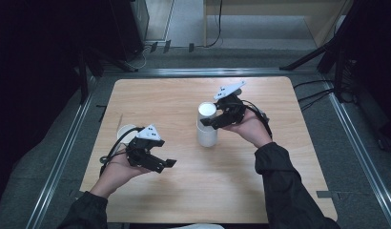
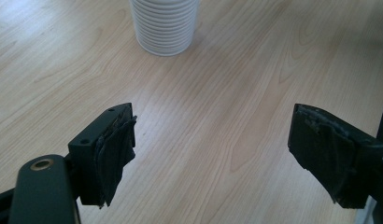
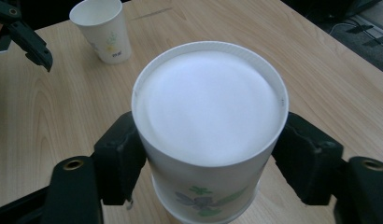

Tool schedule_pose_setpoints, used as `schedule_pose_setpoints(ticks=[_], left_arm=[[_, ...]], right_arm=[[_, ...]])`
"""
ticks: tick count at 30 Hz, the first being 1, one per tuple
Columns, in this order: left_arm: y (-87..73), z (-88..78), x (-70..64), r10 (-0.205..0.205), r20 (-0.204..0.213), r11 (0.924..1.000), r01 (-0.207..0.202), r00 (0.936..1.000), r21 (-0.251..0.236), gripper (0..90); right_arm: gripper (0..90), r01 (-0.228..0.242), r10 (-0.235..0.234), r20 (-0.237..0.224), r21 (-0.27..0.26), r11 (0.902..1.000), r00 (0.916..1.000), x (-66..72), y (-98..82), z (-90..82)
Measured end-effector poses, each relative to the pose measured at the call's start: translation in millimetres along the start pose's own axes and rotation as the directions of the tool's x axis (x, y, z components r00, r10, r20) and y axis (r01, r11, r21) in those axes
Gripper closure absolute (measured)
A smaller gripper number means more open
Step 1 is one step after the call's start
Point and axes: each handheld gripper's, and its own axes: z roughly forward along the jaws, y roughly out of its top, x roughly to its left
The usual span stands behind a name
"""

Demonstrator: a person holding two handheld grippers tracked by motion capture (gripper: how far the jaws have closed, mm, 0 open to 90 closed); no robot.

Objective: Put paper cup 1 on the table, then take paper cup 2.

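Right claw (image 3: 210,163) was pinching the top inverted cup (image 3: 209,135) of the stack of paper cups (image 1: 206,125), pads on opposite sides just under its upturned base, near the middle of the bench (image 1: 260,191); left claw (image 2: 213,156) stood spread and empty over bare wood toward the near-left corner. Thin waxed paper with a flower print, light, smooth, easily crushed, so I'd judge a gentle grip on the stiffer base ring right, with nested cups likely to cling. A single upright cup (image 3: 102,29) stood by the left edge; the stack's ribbed rolled rims (image 2: 164,25) rested on pale wood-grain laminate.
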Motion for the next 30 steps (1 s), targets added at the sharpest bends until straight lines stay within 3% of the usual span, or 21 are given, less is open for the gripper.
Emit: schedule_pose_setpoints(ticks=[13, 30], left_arm=[[-0.8, -0.6, 1.2, 0.004, 0.012, 1.0, -0.004, 0.9999, -0.008, 15.1], [-1.3, -0.1, 2.4, 0.006, 0.016, 1.0, -0.006, 0.9999, -0.005, 15.1]], right_arm=[[31.3, 0.007, -0.007, 0.014, 0.001, 1.0, 0.9999, 2.3, 0.8, -1.9], [34.6, 0.014, -0.013, 0.022, -0.047, 0.9988, 0.9997, 4.3, 6.4, -13.7]])
